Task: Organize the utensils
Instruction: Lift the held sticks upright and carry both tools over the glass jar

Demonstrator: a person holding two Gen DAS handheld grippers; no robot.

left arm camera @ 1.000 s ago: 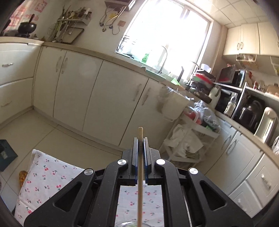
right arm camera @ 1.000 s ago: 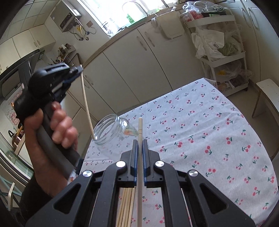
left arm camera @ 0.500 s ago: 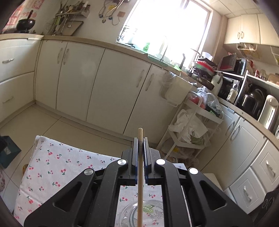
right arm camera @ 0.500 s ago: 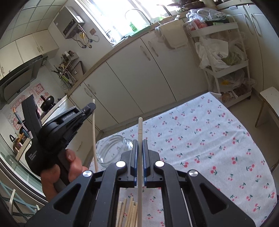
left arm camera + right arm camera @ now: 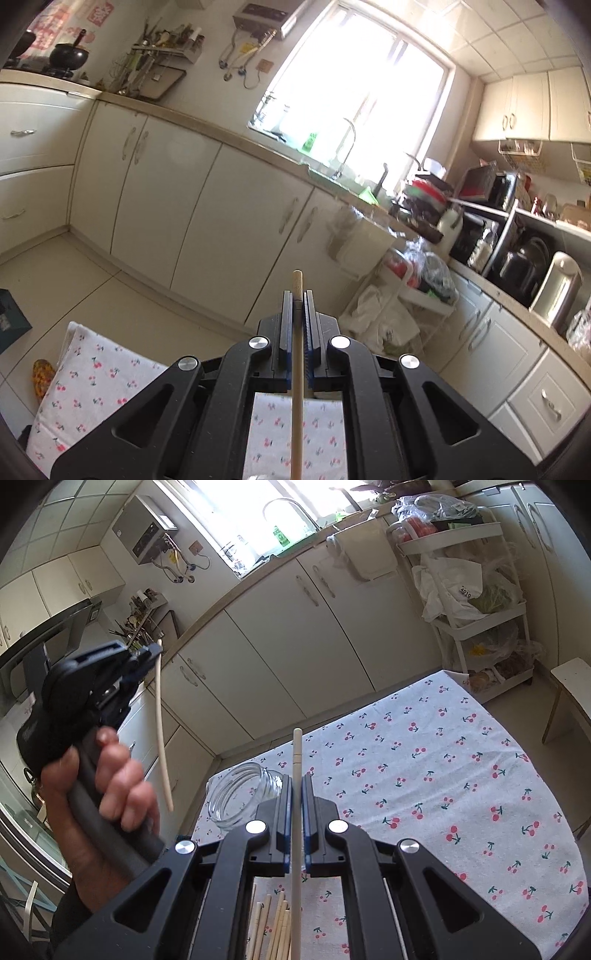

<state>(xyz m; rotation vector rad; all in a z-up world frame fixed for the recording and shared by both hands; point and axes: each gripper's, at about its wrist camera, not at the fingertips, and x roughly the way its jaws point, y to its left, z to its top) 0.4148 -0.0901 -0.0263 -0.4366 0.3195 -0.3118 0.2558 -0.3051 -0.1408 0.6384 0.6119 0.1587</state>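
Observation:
My left gripper (image 5: pixel 297 299) is shut on a wooden chopstick (image 5: pixel 296 369) that runs back between its fingers. The right wrist view shows that left gripper (image 5: pixel 153 651) raised at the left in a person's hand (image 5: pixel 110 786). Its pale chopstick (image 5: pixel 160 720) hangs down, the lower tip just left of a clear glass jar (image 5: pixel 240 794). The jar sits on the cherry-print tablecloth (image 5: pixel 443 794) near the table's left edge. My right gripper (image 5: pixel 295 786) is shut on another pale chopstick (image 5: pixel 296 760), right in front of the jar. Several loose chopsticks (image 5: pixel 275 923) lie on the cloth beneath it.
White kitchen cabinets (image 5: pixel 221 221) and a counter with a sink run behind the table. A white trolley (image 5: pixel 480 602) full of bags stands at the back right, with a stool (image 5: pixel 569 686) beside the table's right edge. A dark box (image 5: pixel 11 328) sits on the floor.
The left gripper dipped, with its chopstick held upright by the jar, then rose again and tilted up. Its chopstick tip now hangs left of the jar mouth. The right gripper stayed put.

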